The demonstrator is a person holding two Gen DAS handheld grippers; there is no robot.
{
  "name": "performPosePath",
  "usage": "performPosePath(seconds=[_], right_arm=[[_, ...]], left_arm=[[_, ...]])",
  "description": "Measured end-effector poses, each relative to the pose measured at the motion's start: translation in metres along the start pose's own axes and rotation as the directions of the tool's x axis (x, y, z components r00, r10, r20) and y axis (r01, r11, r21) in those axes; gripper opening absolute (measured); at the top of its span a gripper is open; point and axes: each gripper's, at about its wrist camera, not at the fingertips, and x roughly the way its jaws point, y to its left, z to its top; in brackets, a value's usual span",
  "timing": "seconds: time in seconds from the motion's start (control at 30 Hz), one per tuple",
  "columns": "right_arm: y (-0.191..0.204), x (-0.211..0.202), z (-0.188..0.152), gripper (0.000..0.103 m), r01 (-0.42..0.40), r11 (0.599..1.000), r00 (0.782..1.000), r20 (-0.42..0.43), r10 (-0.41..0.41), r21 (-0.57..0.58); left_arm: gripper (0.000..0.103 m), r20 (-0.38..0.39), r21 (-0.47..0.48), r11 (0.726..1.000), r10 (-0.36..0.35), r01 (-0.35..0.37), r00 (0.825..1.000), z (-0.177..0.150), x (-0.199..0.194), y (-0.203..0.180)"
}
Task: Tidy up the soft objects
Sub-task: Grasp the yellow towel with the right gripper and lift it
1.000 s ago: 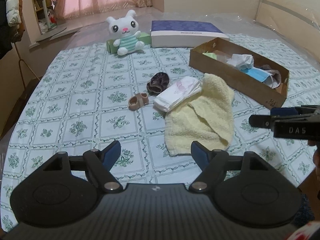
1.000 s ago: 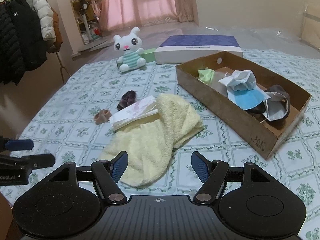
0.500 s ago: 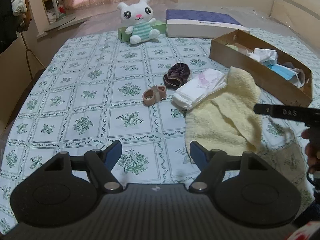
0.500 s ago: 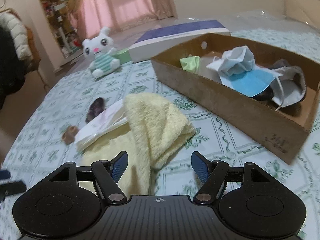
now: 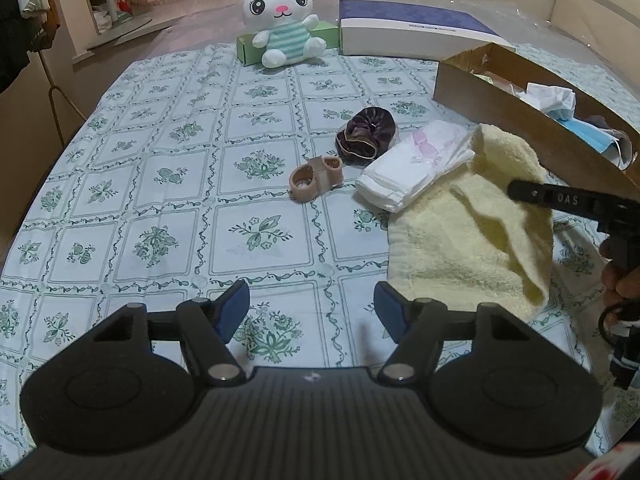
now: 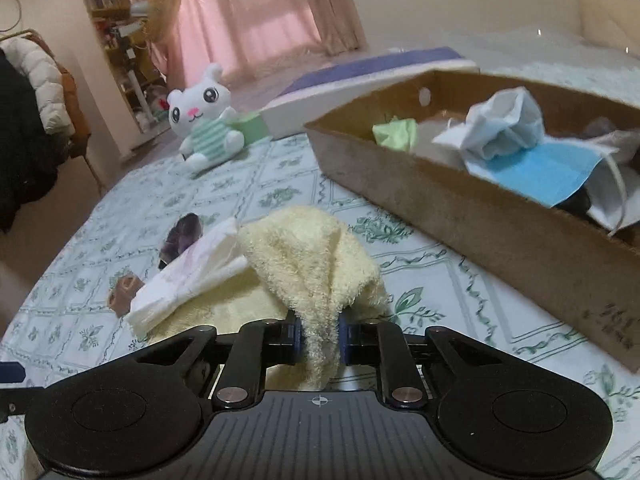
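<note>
Over at nine o'clock on the bed, bare floral tablecloth (image 5: 160, 184), thin printed cotton, lying flat. The left gripper (image 5: 312, 312) hangs above it with its blue pads spread and nothing between them, though its jaws have just been narrowing a little. At twelve o'clock, far off, a plush white rabbit (image 5: 282, 20) sits upright against a green box (image 5: 248, 46).

Moving toward centre: a small tan loop-shaped piece (image 5: 316, 180), then a dark velvety scrunchie (image 5: 366, 136) just beyond it, then a folded white pad (image 5: 416, 172) with a pink print, its edge resting on the yellow towel (image 6: 308, 256).

And here's the action! The right gripper (image 6: 320, 336) has just snapped its jaws in, and they now pinch a raised fold of that towel at six o'clock in its own view. Thick looped terry, light, floppy, not slippery, nothing to break. I'd judge a fold like this is a good hold, but the rest will trail and could drag the pad along.

At two o'clock, the cardboard box (image 6: 480, 232), stiff and shallow, holding crumpled face masks (image 6: 532, 152) and a green cloth (image 6: 394, 134)
</note>
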Motion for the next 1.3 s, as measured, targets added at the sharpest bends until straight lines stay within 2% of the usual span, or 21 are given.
performPosePath(seconds=[0.17, 0.3, 0.37, 0.43, 0.53, 0.63, 0.7, 0.77, 0.8, 0.9, 1.0, 1.1, 1.17, 1.27, 1.3], right_arm=[[0.014, -0.042, 0.003, 0.015, 0.077, 0.989, 0.989, 0.139, -0.060, -0.126], [0.033, -0.080, 0.000, 0.015, 0.212, 0.932, 0.949, 0.290, -0.124, -0.293], [0.039, -0.097, 0.001, 0.015, 0.222, 0.924, 0.932, 0.346, -0.108, -0.310], [0.043, -0.106, 0.002, 0.015, 0.213, 0.924, 0.932, 0.351, -0.094, -0.318], [0.051, -0.108, -0.007, 0.015, 0.211, 0.900, 0.949, 0.299, -0.095, -0.382], [0.056, -0.105, -0.028, 0.015, 0.129, 0.896, 0.984, 0.169, -0.061, -0.425], [0.056, -0.100, -0.041, 0.015, 0.054, 0.908, 0.998, 0.060, -0.032, -0.416], [0.054, -0.096, -0.053, 0.015, 0.005, 0.924, 0.999, -0.034, -0.020, -0.383], [0.053, -0.092, -0.056, 0.015, -0.022, 0.933, 0.996, -0.090, -0.011, -0.359], [0.049, -0.081, -0.058, 0.015, -0.052, 0.956, 0.982, -0.189, -0.004, -0.289], [0.042, -0.076, -0.051, 0.015, -0.044, 0.975, 0.977, -0.214, -0.005, -0.220], [0.041, -0.077, -0.041, 0.034, -0.051, 0.981, 0.969, -0.246, 0.003, -0.189], [0.045, -0.086, -0.036, 0.068, -0.048, 0.974, 0.973, -0.232, -0.005, -0.222], [0.049, -0.101, -0.032, 0.086, -0.027, 0.968, 0.986, -0.165, -0.016, -0.251], [0.049, -0.101, -0.031, 0.088, -0.022, 0.969, 0.987, -0.161, -0.019, -0.245]], left_arm=[[0.064, 0.002, 0.004, 1.000, -0.006, 0.006, 1.000, -0.001, -0.002, -0.003], [0.064, 0.007, 0.002, 1.000, -0.011, 0.011, 1.000, -0.002, -0.004, -0.005], [0.064, 0.009, 0.000, 1.000, -0.017, 0.017, 1.000, -0.002, -0.006, -0.006], [0.063, 0.012, 0.001, 1.000, -0.020, 0.020, 1.000, -0.003, -0.007, -0.007], [0.063, 0.015, 0.001, 1.000, -0.026, 0.026, 1.000, -0.002, -0.009, -0.009], [0.063, 0.021, 0.004, 0.999, -0.035, 0.035, 0.999, -0.002, -0.011, -0.011], [0.063, 0.022, 0.006, 0.999, -0.036, 0.036, 0.999, -0.003, -0.012, -0.011], [0.062, 0.018, 0.002, 0.999, -0.036, 0.036, 0.999, -0.003, -0.012, -0.011], [0.062, 0.014, 0.001, 0.999, -0.036, 0.036, 0.999, -0.004, -0.011, -0.011], [0.062, 0.010, 0.000, 0.999, -0.038, 0.038, 0.999, -0.004, -0.011, -0.011], [0.062, 0.009, -0.001, 0.999, -0.039, 0.039, 0.999, -0.005, -0.013, -0.011], [0.062, 0.005, -0.007, 0.999, -0.042, 0.042, 0.999, -0.005, -0.014, -0.010], [0.062, 0.002, -0.010, 0.999, -0.042, 0.042, 0.999, -0.005, -0.015, -0.010], [0.062, 0.004, -0.008, 0.999, -0.043, 0.043, 0.999, -0.005, -0.017, -0.011], [0.062, 0.005, -0.007, 0.999, -0.044, 0.044, 0.999, -0.005, -0.017, -0.011]])
